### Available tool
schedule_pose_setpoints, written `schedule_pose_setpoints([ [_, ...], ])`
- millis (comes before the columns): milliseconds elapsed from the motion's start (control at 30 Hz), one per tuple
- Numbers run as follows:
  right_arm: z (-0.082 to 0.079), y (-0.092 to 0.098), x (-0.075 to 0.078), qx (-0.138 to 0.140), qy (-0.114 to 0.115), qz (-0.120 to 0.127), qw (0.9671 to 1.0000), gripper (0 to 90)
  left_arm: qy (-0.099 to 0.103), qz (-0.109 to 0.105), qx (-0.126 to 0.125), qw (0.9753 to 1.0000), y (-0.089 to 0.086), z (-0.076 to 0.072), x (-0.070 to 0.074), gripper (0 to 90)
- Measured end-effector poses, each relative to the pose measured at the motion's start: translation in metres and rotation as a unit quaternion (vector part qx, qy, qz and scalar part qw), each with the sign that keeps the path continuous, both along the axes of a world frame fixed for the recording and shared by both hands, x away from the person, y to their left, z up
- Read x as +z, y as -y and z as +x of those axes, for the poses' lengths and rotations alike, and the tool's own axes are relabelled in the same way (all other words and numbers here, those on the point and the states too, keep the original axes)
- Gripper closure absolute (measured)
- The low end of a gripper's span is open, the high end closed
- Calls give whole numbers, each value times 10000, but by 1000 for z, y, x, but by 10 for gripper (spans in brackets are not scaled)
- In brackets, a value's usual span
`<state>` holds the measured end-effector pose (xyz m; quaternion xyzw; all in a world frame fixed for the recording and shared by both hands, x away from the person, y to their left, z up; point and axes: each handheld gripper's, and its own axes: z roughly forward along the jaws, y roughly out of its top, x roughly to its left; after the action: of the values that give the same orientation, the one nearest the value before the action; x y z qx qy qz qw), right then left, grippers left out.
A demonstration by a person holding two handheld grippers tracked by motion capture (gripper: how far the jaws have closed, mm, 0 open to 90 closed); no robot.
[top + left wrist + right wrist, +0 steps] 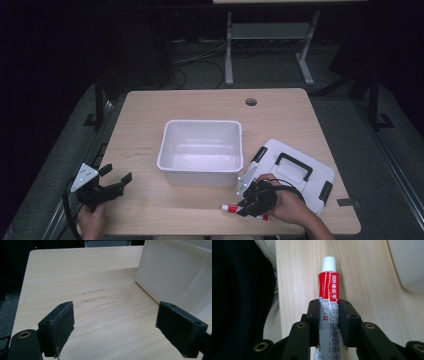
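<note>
Right gripper (248, 206) is clamping the red-and-white ointment tube (329, 282) at the table's (150, 210) near edge, beside the white bin (200, 172). Left gripper (114, 181) is sitting with jaws apart, holding nothing.

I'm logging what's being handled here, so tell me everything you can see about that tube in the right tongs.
The tube is a small squeeze tube with a white ribbed screw cap, a red band printed with white characters, and a grey-white lower body with more print. It looks like soft metal or plastic. It lies near the front edge of the wooden table, cap pointing away from the right tongs, which are shut on its body, one jaw on each side. The white bin stands apart from it.
</note>
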<state>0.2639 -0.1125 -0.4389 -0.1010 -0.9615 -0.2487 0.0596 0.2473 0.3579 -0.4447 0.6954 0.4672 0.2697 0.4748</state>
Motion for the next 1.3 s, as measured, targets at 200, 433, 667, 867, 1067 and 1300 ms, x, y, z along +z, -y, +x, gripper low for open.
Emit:
schedule_pose_setpoints([
  [200,-2,-1,9,30,26,51,10000,719,-2,5,5,10000,0,0,0,141],
  [433,-4,-4,25,119,82,120,9998,719,-1,13,-3,10000,0,0,0,141],
  [667,-6,-8,45,223,150,230,9994,719,-1,10,-3,10000,0,0,0,141],
  [867,-8,-15,63,334,189,337,9987,719,-9,-5,4,10000,0,0,0,141],
  [1067,-7,-20,77,396,227,370,9983,719,-14,-10,4,10000,-1,0,0,141],
  [1300,-3,-28,93,480,294,396,9976,719,-21,-3,-3,10000,0,0,0,141],
])
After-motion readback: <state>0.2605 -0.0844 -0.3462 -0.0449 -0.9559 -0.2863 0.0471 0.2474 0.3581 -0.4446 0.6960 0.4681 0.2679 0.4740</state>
